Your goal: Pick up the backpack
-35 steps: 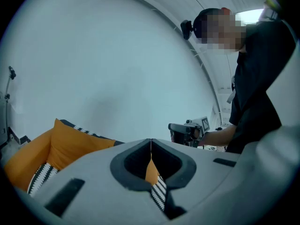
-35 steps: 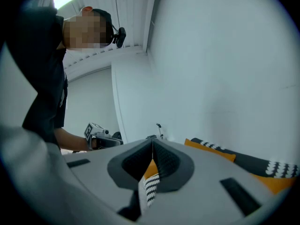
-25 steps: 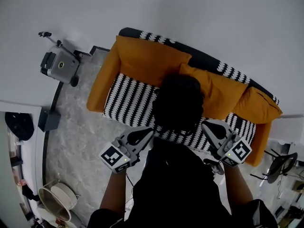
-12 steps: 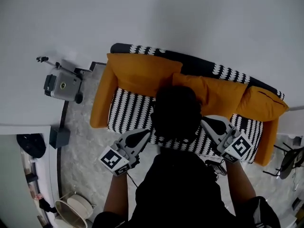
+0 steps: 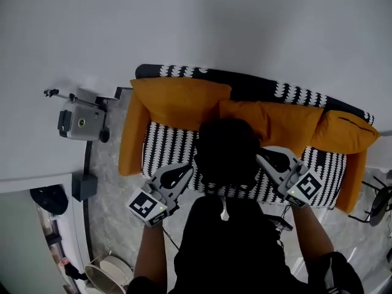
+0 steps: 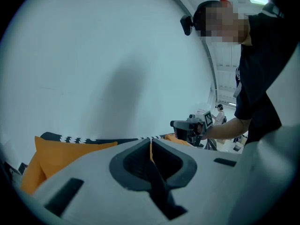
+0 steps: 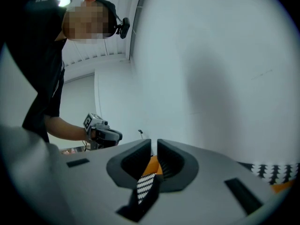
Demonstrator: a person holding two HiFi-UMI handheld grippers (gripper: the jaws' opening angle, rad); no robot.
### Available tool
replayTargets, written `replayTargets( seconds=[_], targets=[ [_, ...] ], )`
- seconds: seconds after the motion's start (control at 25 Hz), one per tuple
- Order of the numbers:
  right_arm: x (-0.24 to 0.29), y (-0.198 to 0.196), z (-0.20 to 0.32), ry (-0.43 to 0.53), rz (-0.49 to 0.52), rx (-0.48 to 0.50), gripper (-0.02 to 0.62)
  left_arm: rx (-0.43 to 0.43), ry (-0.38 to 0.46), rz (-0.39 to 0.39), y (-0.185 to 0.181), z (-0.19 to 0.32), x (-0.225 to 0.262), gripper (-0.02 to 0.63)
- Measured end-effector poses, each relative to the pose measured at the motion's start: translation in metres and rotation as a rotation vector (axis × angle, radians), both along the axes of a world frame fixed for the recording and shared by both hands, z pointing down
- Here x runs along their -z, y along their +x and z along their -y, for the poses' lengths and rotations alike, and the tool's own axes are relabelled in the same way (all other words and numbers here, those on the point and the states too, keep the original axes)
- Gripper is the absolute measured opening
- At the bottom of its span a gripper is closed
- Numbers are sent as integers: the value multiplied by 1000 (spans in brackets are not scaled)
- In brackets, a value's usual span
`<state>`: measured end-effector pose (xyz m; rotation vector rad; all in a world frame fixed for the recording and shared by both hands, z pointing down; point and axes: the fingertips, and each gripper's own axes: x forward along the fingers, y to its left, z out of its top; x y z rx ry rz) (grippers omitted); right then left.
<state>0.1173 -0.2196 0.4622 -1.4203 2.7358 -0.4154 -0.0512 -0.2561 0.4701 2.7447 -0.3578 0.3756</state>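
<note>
No backpack shows in any view; the person's head [image 5: 228,152] hides the middle of the sofa seat. The sofa [image 5: 171,146] has a black-and-white patterned seat and orange cushions [image 5: 177,100]. My left gripper [image 5: 184,171] is held over the seat's front edge at the left, jaws shut and empty. My right gripper [image 5: 263,158] hovers over the seat at the right, also shut with nothing in it. In the left gripper view the shut gripper [image 6: 150,140] points at the sofa back and the white wall. In the right gripper view the gripper [image 7: 154,142] shows only a thin slit.
A grey wheeled device [image 5: 79,120] stands on the marble floor left of the sofa, with a small black box [image 5: 84,185] near it. A white round object [image 5: 110,269] sits at the lower left. A dark chair [image 5: 381,202] is at the far right. A white wall rises behind the sofa.
The person has stepped toward the sofa, so the sofa sits more squarely ahead. Both grippers have moved forward with the person and stay shut.
</note>
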Motion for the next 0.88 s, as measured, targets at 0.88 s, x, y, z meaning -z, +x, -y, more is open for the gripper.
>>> replayTargets(
  seconds=[0.88],
  targets=[
    [-120, -24, 54, -138, -134, -38, 112, -186, -45, 8, 20, 54, -134, 100]
  ],
)
